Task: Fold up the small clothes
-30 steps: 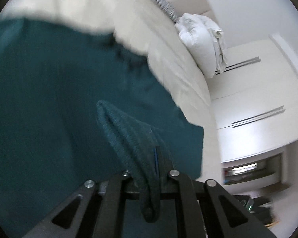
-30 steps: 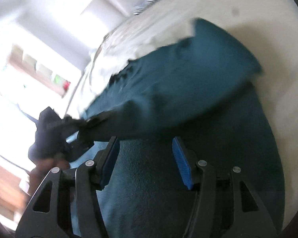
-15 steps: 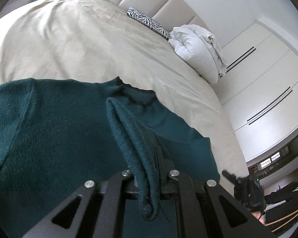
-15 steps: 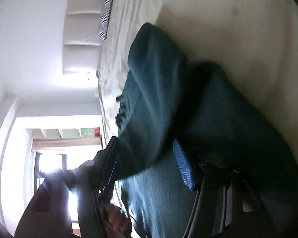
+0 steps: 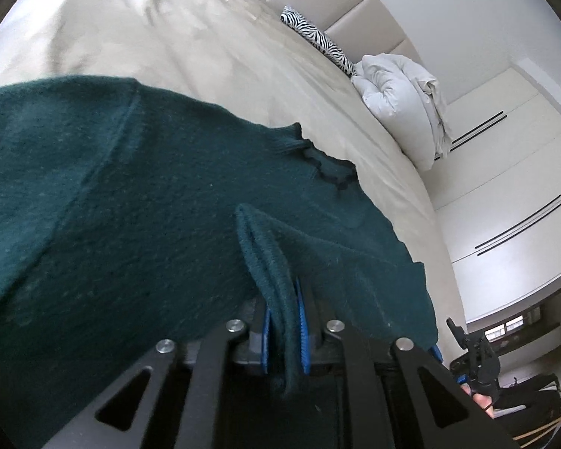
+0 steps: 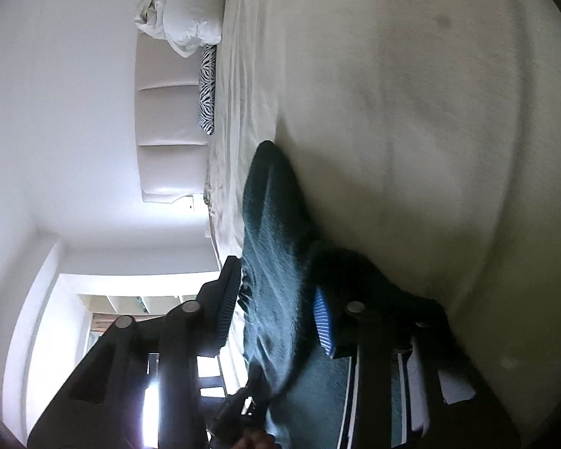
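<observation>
A dark green knit sweater (image 5: 131, 202) lies spread on the beige bed (image 5: 190, 37), its collar (image 5: 325, 164) toward the headboard. My left gripper (image 5: 284, 321) is shut on a folded ribbed edge of the sweater (image 5: 265, 258), which stands up between the blue pads. In the right wrist view the camera is rolled sideways. My right gripper (image 6: 276, 307) is open, and a fold of the sweater (image 6: 273, 224) passes between its fingers without being pinched. The right gripper also shows in the left wrist view (image 5: 475, 359) at the lower right.
A white duvet bundle (image 5: 404, 101) and a zebra-striped pillow (image 5: 318, 37) lie by the padded headboard (image 5: 340, 3). White wardrobe doors (image 5: 505, 187) stand beyond the bed. Bare beige sheet (image 6: 411, 112) spreads past the sweater.
The left gripper has kept its hold on the sweater edge and swung it lower over the bed. The right wrist view has rolled sideways; its jaws have stayed open around the cloth.
</observation>
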Available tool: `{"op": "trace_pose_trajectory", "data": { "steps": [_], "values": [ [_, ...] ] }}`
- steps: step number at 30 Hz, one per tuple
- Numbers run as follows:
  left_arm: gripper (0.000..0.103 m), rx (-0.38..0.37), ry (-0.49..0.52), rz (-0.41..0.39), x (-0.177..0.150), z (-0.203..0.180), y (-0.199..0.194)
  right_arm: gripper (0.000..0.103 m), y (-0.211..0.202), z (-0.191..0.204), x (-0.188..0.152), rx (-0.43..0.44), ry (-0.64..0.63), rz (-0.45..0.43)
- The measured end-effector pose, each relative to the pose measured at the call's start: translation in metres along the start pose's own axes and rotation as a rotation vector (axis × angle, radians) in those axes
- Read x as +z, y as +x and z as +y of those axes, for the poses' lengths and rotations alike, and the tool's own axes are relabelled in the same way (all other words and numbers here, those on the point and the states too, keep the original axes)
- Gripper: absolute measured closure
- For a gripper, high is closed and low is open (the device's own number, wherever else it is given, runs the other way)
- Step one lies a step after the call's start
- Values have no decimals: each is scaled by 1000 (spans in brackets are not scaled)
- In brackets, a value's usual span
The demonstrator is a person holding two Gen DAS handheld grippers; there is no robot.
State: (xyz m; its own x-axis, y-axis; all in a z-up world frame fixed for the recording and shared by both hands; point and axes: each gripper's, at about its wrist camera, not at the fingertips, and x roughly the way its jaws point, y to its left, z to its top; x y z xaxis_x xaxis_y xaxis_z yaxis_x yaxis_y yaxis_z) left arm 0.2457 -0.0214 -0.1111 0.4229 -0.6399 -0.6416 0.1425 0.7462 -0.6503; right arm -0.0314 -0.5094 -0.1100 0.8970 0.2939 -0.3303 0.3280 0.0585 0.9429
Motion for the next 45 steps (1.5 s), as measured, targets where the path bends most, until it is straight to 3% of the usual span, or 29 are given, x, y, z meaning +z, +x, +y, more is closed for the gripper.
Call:
{"op": "trace_pose_trajectory", "data": {
  "steps": [5,8,9,12,14,17,20,24,28,34,41,43,45],
  "values": [
    [87,88,18,-55,-2,-4,-20,61,-45,30,-1,-183,-129,23],
    [85,142,57,-132,-3,-19,-38,58,-55,58,5,-179,-213,23],
    [78,132,73,-143,-3,-25,-40,58,-53,68,9,-171,-241,32],
    [65,121,174,-150,-3,-54,-35,57,-22,98,22,-152,-319,84],
    [63,130,229,-128,-3,-65,-19,54,8,110,38,-147,-356,151],
    [64,189,224,-59,-2,-56,8,53,56,104,56,-170,-315,259],
    [73,186,213,-54,-8,-39,15,54,80,88,73,-250,-302,247],
    [76,129,198,-81,-12,-26,12,53,89,87,104,-172,-229,202],
    [76,124,196,-94,-12,-29,16,53,95,95,112,-188,-264,228],
    [76,75,163,-90,-9,-20,14,53,56,82,78,-134,-306,309],
    [75,73,141,-77,-6,-19,6,53,-3,62,57,-74,-333,291],
    [65,89,114,-91,-9,-18,-15,53,-21,59,55,-87,-305,241],
    [37,95,97,-134,-14,-18,-42,51,-40,56,46,-117,-307,181]
  ]
}}
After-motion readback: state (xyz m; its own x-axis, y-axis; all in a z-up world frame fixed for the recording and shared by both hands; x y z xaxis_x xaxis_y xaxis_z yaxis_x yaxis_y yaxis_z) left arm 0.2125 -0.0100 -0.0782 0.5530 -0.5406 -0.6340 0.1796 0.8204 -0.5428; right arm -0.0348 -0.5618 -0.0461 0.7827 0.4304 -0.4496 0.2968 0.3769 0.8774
